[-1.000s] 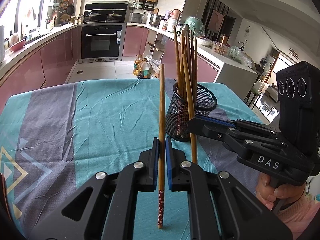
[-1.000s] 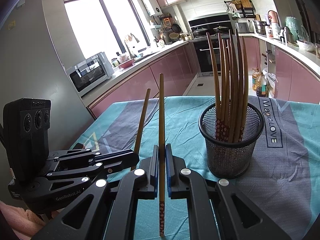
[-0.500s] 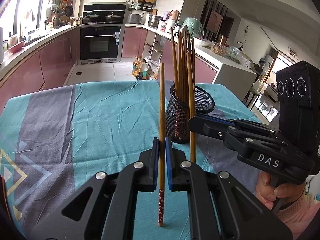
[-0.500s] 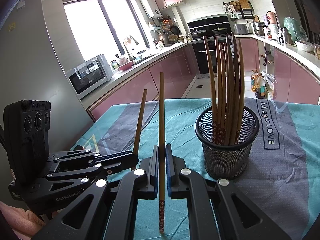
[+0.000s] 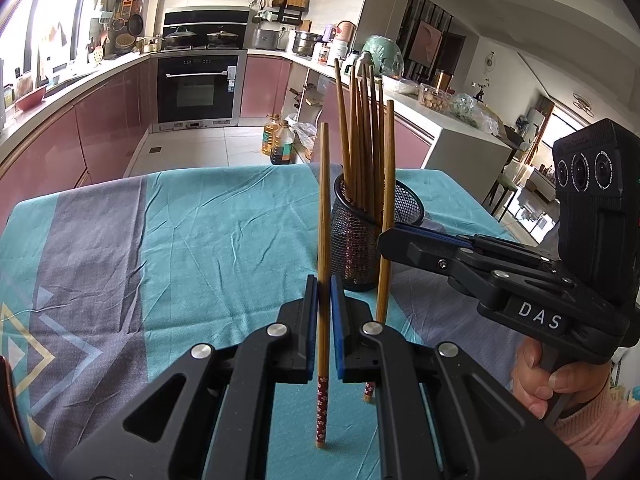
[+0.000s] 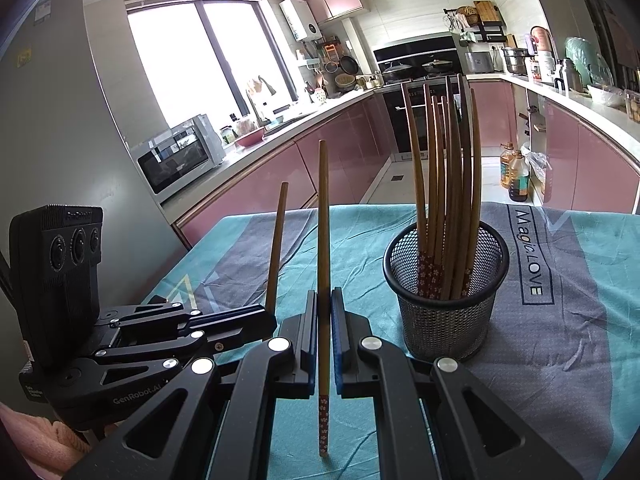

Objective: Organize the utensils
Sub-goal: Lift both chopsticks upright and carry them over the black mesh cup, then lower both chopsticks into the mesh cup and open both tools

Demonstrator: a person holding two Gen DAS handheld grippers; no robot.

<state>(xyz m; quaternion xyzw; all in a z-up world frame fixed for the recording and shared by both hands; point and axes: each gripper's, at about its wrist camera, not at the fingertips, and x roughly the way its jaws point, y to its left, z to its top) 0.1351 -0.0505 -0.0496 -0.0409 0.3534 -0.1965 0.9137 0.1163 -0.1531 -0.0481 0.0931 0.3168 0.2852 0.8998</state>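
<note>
My left gripper [image 5: 324,286] is shut on a wooden chopstick [image 5: 323,216], held upright with its red flowered end down near the tablecloth. My right gripper [image 6: 325,300] is shut on a second upright chopstick [image 6: 323,220], which also shows in the left wrist view [image 5: 386,208]. A black mesh holder [image 5: 360,236] stands on the table with several chopsticks [image 5: 360,136] in it, just beyond both grippers. In the right wrist view the holder [image 6: 446,304] is to the right of my gripper, and the left gripper's chopstick [image 6: 277,244] is to its left.
The table has a teal and grey cloth [image 5: 160,232]. Its far edge [image 5: 200,172] drops to the kitchen floor. Pink cabinets and an oven [image 5: 196,88] stand behind. The right gripper's body [image 5: 520,280] sits close at the right of the left one.
Both grippers have drawn back a little from the holder, which looks smaller and farther. Each still holds its chopstick upright.
</note>
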